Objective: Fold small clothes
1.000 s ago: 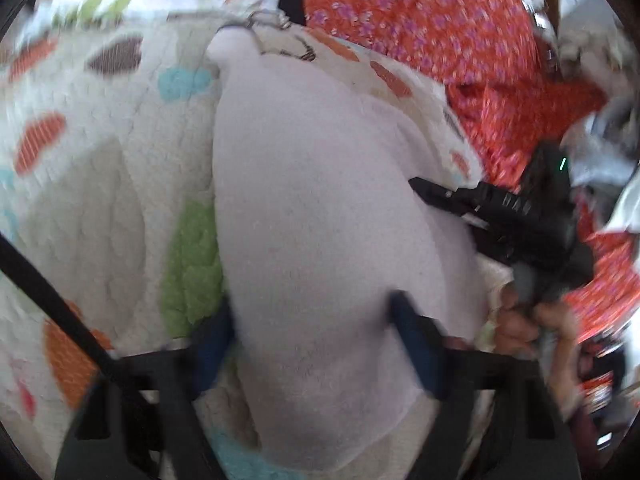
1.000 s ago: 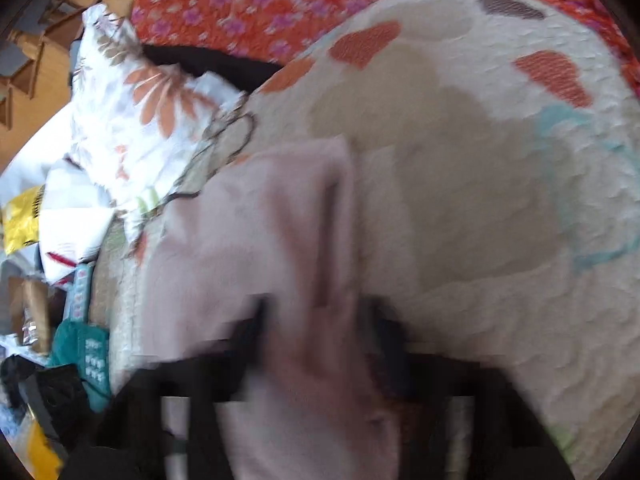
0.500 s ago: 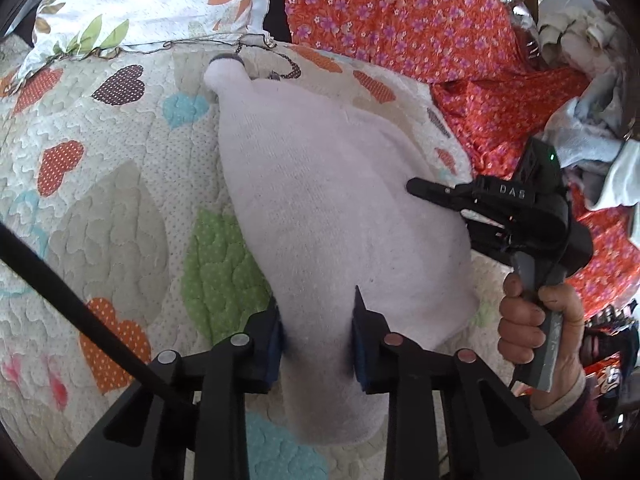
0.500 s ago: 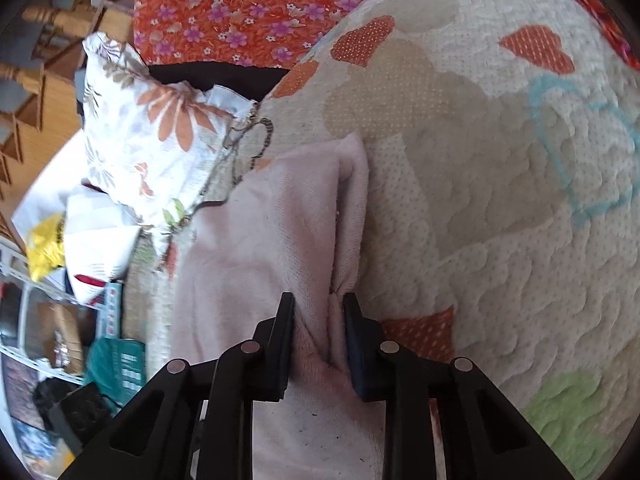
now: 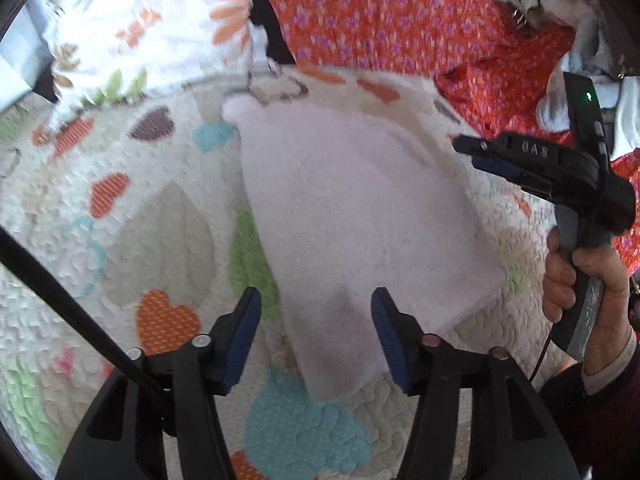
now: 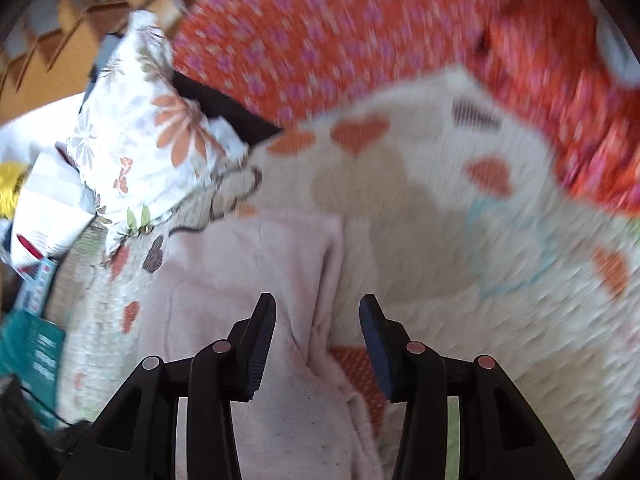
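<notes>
A pale pink fleece garment point(image 5: 352, 216) lies folded flat on the heart-patterned quilt point(image 5: 160, 216). My left gripper point(image 5: 316, 312) hovers over its near end, jaws opening, pads clear of the cloth. In the right wrist view the same garment point(image 6: 248, 272) lies below my right gripper point(image 6: 318, 320), whose jaws are also opening with the garment's folded edge beneath the gap and nothing pinched. The right gripper point(image 5: 476, 156) also shows in the left wrist view, held by a hand point(image 5: 576, 280) just off the garment's right edge.
A flowered white pillow point(image 5: 152, 28) and an orange floral cloth point(image 5: 384, 20) lie beyond the quilt. In the right wrist view, papers and a teal box point(image 6: 32, 344) sit off the bed's left side, past the pillow point(image 6: 148, 140).
Both grippers were shut on the pink garment's edges half a second ago. Both have let go and lifted off it, and the garment now lies flat.
</notes>
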`<move>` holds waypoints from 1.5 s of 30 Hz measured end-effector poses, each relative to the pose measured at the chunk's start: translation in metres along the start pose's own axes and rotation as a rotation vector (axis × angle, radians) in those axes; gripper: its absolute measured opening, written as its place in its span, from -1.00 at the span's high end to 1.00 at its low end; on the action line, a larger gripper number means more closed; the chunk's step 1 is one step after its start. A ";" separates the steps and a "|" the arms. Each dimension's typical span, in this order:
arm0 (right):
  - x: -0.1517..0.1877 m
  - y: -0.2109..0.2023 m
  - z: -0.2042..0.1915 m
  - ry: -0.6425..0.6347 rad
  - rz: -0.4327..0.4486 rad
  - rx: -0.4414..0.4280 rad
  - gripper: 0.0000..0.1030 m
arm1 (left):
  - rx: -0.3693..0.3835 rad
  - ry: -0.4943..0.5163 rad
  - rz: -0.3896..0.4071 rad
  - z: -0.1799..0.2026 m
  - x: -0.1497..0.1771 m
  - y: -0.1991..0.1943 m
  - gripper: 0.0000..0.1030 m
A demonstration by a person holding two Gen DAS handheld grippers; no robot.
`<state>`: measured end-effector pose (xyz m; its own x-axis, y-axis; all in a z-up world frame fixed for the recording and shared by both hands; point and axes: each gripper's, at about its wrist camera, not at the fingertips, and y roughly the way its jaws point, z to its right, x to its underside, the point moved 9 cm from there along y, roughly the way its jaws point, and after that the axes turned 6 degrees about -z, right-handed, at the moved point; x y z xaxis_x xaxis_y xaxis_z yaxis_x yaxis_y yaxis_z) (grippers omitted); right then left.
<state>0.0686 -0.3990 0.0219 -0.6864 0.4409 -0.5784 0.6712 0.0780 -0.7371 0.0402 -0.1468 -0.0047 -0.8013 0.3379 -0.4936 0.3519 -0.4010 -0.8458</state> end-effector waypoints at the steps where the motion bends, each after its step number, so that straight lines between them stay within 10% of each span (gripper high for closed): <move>1: 0.000 -0.008 -0.006 -0.034 0.025 0.004 0.33 | -0.010 -0.005 0.030 -0.003 -0.002 -0.007 -0.22; 9: 0.035 -0.009 -0.057 -0.192 -0.029 -0.047 0.48 | -0.326 -0.092 0.455 -0.042 -0.017 -0.101 -0.97; 14: 0.075 0.018 -0.053 -0.187 -0.211 -0.025 0.48 | -0.431 -0.101 0.590 -0.047 -0.015 -0.147 -1.00; 23: 0.135 -0.002 -0.047 -0.213 -0.316 0.021 0.26 | -0.338 -0.078 0.539 -0.016 0.010 -0.150 -1.00; 33: 0.119 -0.025 -0.027 -0.140 -0.178 0.037 0.05 | -0.249 -0.048 0.351 0.013 0.041 -0.091 -1.00; 45: 0.103 -0.030 -0.005 -0.042 -0.130 0.034 -0.06 | -0.231 -0.221 0.068 -0.042 0.089 -0.019 -1.00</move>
<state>-0.0208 -0.3520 -0.0136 -0.7787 0.3915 -0.4903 0.5662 0.1018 -0.8180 -0.0173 -0.0731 -0.0414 -0.8490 0.1140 -0.5160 0.4883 -0.2041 -0.8485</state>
